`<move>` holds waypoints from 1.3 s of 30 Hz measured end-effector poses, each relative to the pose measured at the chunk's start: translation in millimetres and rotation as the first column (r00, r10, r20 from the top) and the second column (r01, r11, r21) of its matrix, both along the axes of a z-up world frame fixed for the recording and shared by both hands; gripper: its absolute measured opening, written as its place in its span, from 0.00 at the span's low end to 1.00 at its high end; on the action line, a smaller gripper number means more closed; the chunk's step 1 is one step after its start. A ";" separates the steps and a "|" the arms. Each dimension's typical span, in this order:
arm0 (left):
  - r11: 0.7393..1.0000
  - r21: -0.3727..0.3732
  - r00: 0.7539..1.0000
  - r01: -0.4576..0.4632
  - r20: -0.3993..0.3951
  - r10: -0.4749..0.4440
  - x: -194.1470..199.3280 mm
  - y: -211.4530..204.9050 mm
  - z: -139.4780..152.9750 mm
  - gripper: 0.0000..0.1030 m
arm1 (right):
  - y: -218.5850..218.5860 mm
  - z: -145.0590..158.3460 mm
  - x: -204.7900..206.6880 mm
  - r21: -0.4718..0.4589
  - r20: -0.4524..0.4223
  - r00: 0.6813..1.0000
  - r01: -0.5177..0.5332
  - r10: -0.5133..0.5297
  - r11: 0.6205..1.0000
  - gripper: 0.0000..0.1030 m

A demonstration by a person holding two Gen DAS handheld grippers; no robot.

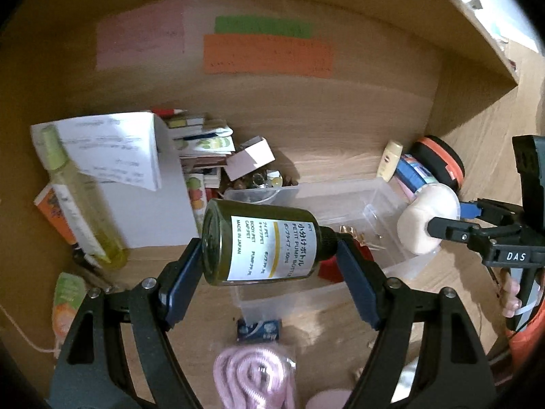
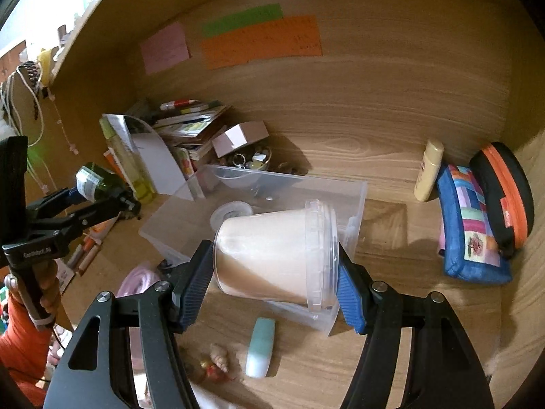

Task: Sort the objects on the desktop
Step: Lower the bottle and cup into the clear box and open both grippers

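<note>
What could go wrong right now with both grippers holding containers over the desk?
The green bottle is pinched end to end by the left gripper, so it might pivot out. The tub lies tilted in the right gripper and could slip. Either would probably fall into the clear bin.

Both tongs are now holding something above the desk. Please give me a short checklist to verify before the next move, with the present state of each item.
1. Left tongs grip the green pump bottle end to end, base on one pad, neck on the other: ok.
2. Right tongs grip the cream tub from bottom to lid: ok.
3. Tub lid closed: cannot tell.
4. Bottle and tub apart from each other: ok.
5. Free space in the clear plastic bin below: ok, only small items inside.
6. Desk right of the bin bare for setting down: ok.
</note>
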State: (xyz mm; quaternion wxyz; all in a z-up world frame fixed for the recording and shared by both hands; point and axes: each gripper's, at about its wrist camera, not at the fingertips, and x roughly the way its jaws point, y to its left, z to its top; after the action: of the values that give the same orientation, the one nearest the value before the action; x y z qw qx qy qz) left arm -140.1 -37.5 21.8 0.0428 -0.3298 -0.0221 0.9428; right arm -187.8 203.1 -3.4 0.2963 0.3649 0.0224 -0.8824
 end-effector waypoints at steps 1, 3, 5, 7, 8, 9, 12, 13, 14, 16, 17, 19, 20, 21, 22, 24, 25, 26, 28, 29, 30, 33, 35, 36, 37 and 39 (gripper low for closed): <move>1.000 0.001 1.000 0.007 0.009 -0.007 -5.0 1.3 -3.0 0.76 | -1.3 -2.4 -3.8 0.000 0.006 1.000 -0.003 0.003 1.000 0.61; 1.000 -0.001 0.999 0.018 0.028 -0.018 -16.2 4.0 -10.1 0.76 | -4.5 -6.9 -10.5 0.006 0.016 1.000 -0.006 0.006 1.000 0.61; 1.000 -0.003 0.999 0.018 0.041 -0.018 -26.1 5.0 -15.5 0.76 | -8.5 -12.2 -16.9 0.014 0.023 1.000 -0.011 0.011 1.000 0.61; 1.000 0.000 0.998 0.022 0.060 -0.022 -36.5 5.3 -22.2 0.76 | -11.5 -16.8 -22.0 0.015 0.030 0.999 -0.017 0.016 1.000 0.61; 1.000 0.002 0.998 0.023 0.067 -0.023 -39.4 5.4 -24.6 0.76 | -13.6 -19.0 -24.5 0.016 0.034 0.999 -0.019 0.019 1.000 0.61; 1.000 0.008 0.996 0.029 0.079 -0.030 -43.8 5.8 -28.3 0.76 | -15.6 -21.2 -27.0 0.018 0.037 0.999 -0.022 0.021 1.000 0.61; 0.999 0.024 0.992 0.045 0.113 -0.048 -53.5 7.7 -37.5 0.76 | -22.6 -28.7 -35.1 0.031 0.054 0.998 -0.035 0.034 0.999 0.61; 0.999 0.024 0.992 0.043 0.121 -0.045 -56.3 7.9 -40.8 0.76 | -25.6 -31.8 -37.9 0.039 0.059 0.997 -0.041 0.039 0.998 0.61; 0.999 0.020 0.991 0.040 0.127 -0.042 -58.0 8.3 -43.4 0.76 | -26.9 -33.4 -39.7 0.044 0.061 0.997 -0.044 0.042 0.998 0.61; 0.999 0.016 0.990 0.040 0.138 -0.042 -61.2 8.4 -47.6 0.76 | -29.9 -37.2 -42.1 0.059 0.061 0.997 -0.048 0.045 0.997 0.61; 0.999 0.018 0.988 0.045 0.148 -0.047 -62.9 8.8 -50.2 0.75 | -31.1 -39.0 -43.1 0.066 0.060 0.997 -0.049 0.045 0.997 0.61; 0.998 0.024 0.984 0.060 0.169 -0.063 -65.5 11.0 -54.7 0.76 | -33.1 -42.5 -44.9 0.080 0.061 0.997 -0.051 0.046 0.995 0.61; 0.998 0.025 0.982 0.063 0.176 -0.067 -66.9 12.6 -56.6 0.76 | -33.8 -44.2 -45.6 0.086 0.061 0.997 -0.052 0.047 0.995 0.61; 0.997 0.026 0.981 0.070 0.182 -0.074 -67.2 14.2 -58.0 0.76 | -35.0 -46.2 -46.5 0.095 0.062 0.997 -0.053 0.047 0.994 0.61; 0.996 0.025 0.979 0.080 0.188 -0.084 -67.7 16.4 -59.3 0.76 | -36.4 -47.9 -47.6 0.100 0.064 0.997 -0.052 0.046 0.994 0.61; 0.996 0.014 0.977 0.088 0.195 -0.089 -67.5 19.9 -61.9 0.75 | -38.7 -51.3 -48.6 0.114 0.063 0.997 -0.053 0.046 0.992 0.61; 0.996 0.010 0.976 0.091 0.197 -0.091 -67.7 21.4 -62.8 0.75 | -39.9 -53.2 -48.8 0.120 0.062 0.997 -0.054 0.047 0.991 0.61; 0.996 0.003 0.976 0.095 0.198 -0.093 -66.8 22.3 -63.0 0.76 | -42.0 -54.7 -49.1 0.126 0.061 0.997 -0.055 0.048 0.990 0.61; 0.995 0.001 0.974 0.103 0.204 -0.102 -67.0 24.5 -64.0 0.76 | -44.0 -57.4 -49.2 0.139 0.060 0.997 -0.058 0.050 0.989 0.61; 0.994 0.001 0.972 0.110 0.208 -0.107 -66.1 24.6 -64.6 0.76 | -45.1 -58.4 -49.1 0.147 0.058 0.997 -0.062 0.054 0.987 0.61; 0.994 -0.007 0.973 0.111 0.206 -0.107 -65.9 25.6 -65.3 0.76 | -46.4 -59.0 -48.4 0.155 0.054 0.997 -0.065 0.057 0.986 0.61; 0.990 -0.060 0.971 0.128 0.211 -0.113 -67.0 32.6 -69.0 0.76 | -51.4 -59.0 -44.7 0.186 0.039 0.996 -0.081 0.075 0.979 0.61; 0.989 -0.072 0.971 0.131 0.211 -0.113 -66.8 34.9 -69.3 0.76 | -53.7 -59.3 -42.7 0.201 0.033 0.996 -0.092 0.087 0.975 0.61; 0.988 -0.074 0.970 0.135 0.214 -0.116 -66.8 35.5 -69.4 0.76 | -55.0 -60.4 -41.8 0.211 0.033 0.995 -0.096 0.091 0.973 0.61; 0.988 -0.072 0.970 0.134 0.213 -0.116 -66.7 35.1 -69.5 0.76 | -56.6 -61.5 -41.0 0.221 0.033 0.995 -0.099 0.094 0.970 0.61; 0.989 -0.065 0.969 0.133 0.219 -0.116 -68.4 34.7 -69.9 0.76 | -57.4 -61.4 -39.4 0.230 0.018 0.995 -0.095 0.093 0.969 0.61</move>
State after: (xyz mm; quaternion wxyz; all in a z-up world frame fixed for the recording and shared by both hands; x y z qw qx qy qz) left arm -208.5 -2.9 -48.2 0.0860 -0.4317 0.0317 0.8973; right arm -227.3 145.7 -64.7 0.2935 0.3986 0.1409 -0.8574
